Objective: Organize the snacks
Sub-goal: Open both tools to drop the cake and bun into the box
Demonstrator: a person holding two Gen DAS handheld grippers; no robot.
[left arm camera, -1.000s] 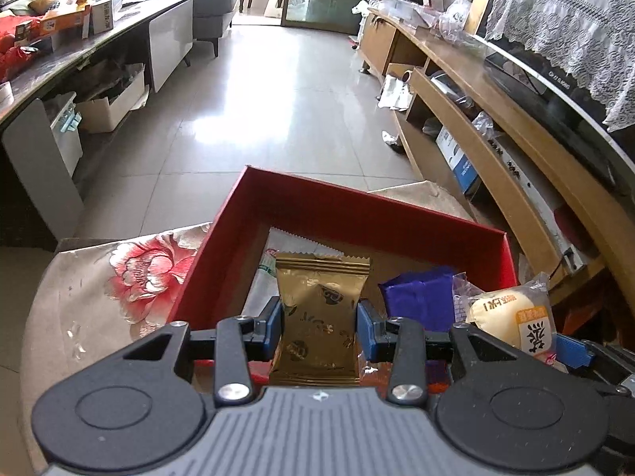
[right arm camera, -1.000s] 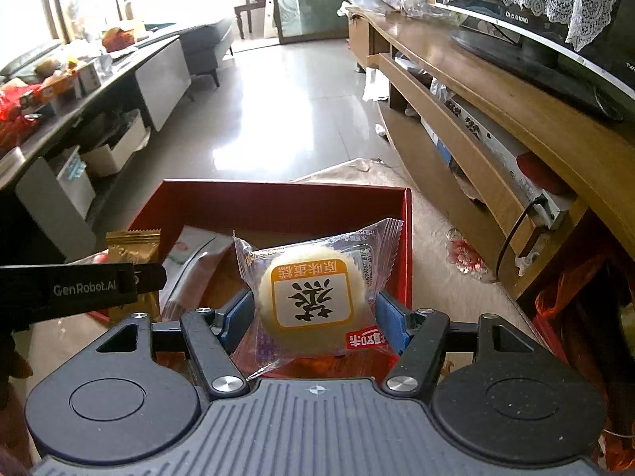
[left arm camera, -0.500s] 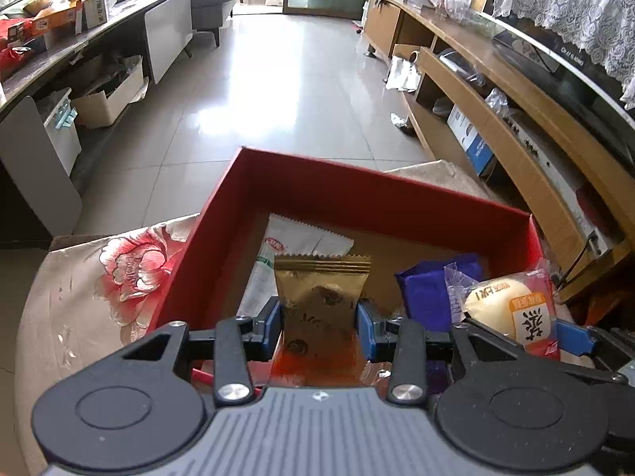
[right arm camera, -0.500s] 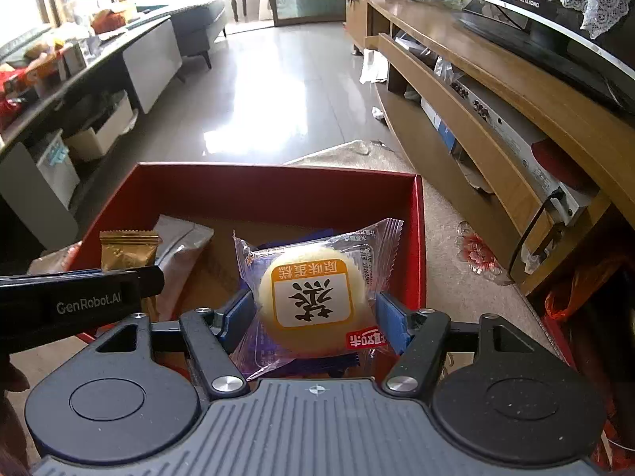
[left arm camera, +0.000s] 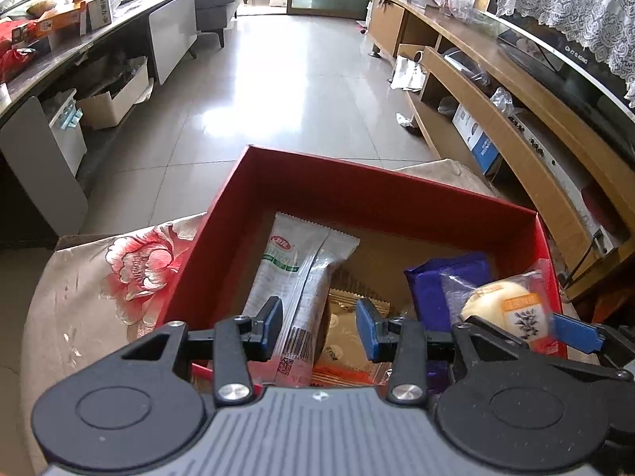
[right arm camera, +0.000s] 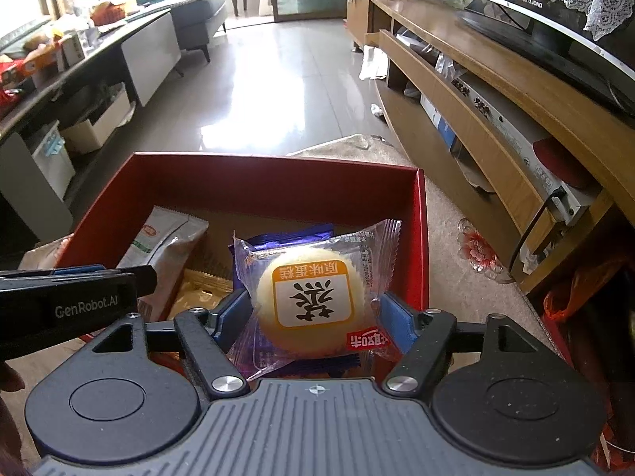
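Note:
A red box (left arm camera: 349,190) sits on a floral-cloth table. Inside lie a white-green packet (left arm camera: 295,273), a gold packet (left arm camera: 349,329) and a blue-purple packet (left arm camera: 444,281). My left gripper (left arm camera: 319,327) is open over the box, its pads apart above the gold packet lying on the box floor. My right gripper (right arm camera: 315,313) is shut on a wrapped yellow cake (right arm camera: 313,297) and holds it over the box's right side (right arm camera: 420,230). The cake also shows in the left wrist view (left arm camera: 508,309). The left gripper's side shows in the right wrist view (right arm camera: 75,301).
The floral tablecloth (left arm camera: 119,277) lies left of the box. A long wooden TV shelf (left arm camera: 516,119) runs along the right. Grey cabinets with clutter (left arm camera: 79,39) stand at the left. Shiny tiled floor (left arm camera: 278,91) lies beyond the table.
My left gripper has opened and let the gold packet drop flat into the box. Both grippers have moved lower over the box. The right gripper still holds the cake.

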